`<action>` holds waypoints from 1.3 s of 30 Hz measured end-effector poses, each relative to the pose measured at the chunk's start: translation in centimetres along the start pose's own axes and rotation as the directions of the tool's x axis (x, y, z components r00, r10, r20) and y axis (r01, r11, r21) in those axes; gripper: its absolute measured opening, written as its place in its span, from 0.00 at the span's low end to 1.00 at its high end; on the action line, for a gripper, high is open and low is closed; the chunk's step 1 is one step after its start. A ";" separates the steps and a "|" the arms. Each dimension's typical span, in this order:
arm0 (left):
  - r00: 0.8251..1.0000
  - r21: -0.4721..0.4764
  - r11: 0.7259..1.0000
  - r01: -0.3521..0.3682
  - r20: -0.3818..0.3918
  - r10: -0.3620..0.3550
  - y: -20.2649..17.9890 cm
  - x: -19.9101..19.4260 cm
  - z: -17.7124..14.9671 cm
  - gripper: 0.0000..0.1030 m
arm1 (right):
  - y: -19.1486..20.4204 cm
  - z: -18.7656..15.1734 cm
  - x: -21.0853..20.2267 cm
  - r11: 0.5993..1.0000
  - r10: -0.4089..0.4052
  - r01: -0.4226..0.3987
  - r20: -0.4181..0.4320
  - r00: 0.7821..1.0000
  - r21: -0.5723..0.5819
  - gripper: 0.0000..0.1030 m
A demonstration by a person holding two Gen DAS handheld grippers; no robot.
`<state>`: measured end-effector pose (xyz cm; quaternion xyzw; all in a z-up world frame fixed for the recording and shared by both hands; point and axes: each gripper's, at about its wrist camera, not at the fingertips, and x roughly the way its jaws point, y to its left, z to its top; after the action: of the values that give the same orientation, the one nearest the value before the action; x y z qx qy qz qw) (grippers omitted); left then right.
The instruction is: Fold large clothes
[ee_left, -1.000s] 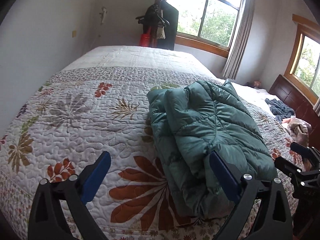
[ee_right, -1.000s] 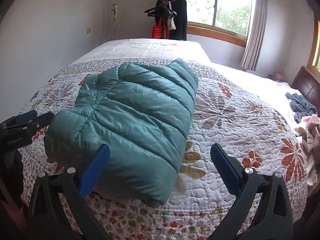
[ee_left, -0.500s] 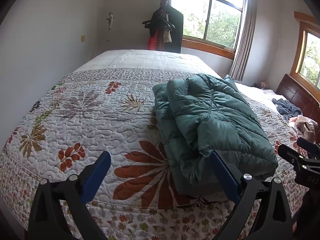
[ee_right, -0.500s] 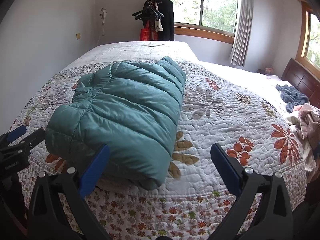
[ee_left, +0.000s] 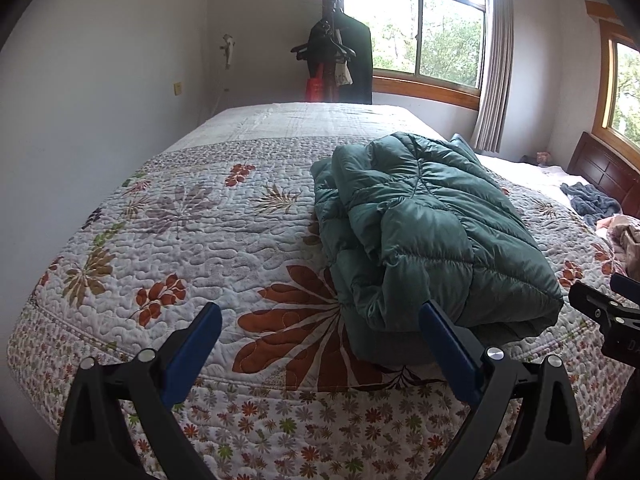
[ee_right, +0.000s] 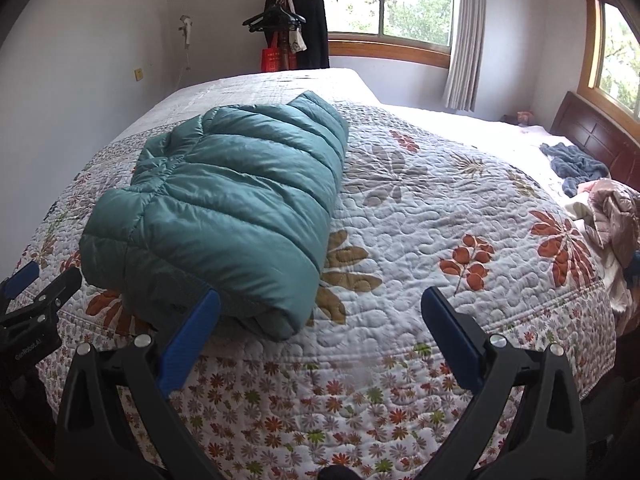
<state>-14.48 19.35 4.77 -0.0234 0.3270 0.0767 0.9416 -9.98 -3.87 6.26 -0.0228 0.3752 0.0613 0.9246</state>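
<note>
Lying folded into a thick bundle near the foot edge of the quilted bed (ee_right: 420,216), the teal puffer jacket (ee_right: 236,208) looks finished; left hand-held gripper (ee_left: 320,344) and right hand-held gripper (ee_right: 320,328) both gape empty, so next probably fetch another garment.

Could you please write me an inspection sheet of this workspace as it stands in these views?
Surface: bed under a floral quilt, smooth where it shows.
Job's things: teal puffer jacket folded into a bundle near the bed's front edge, held by neither gripper.
Clutter: blue cloth and a beige garment lie at the bed's right side.
Grippers: left gripper open, empty; right gripper open, empty; both short of the bed's edge.
Cables: a cord hangs on the far wall.
Surroundings: coat rack with dark clothes, red bag, windows, grey curtain.
</note>
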 end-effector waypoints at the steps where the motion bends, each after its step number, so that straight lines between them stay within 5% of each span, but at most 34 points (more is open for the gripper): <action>1: 1.000 -0.001 1.000 0.002 -0.004 -0.002 -0.1 0.0 -0.1 0.96 | 0.0 -0.2 0.1 1.000 -0.009 0.009 -0.004 1.000 -0.001 0.97; 39: 0.998 0.017 0.999 -0.044 -0.046 0.044 -0.2 0.4 -2.6 0.96 | -0.6 -2.4 1.0 0.999 -0.031 0.032 -0.068 0.997 0.016 0.97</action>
<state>-15.71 19.00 2.49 -0.0103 0.3499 0.0941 0.9320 -10.84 -4.62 3.82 -0.0227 0.4064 0.0428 0.9124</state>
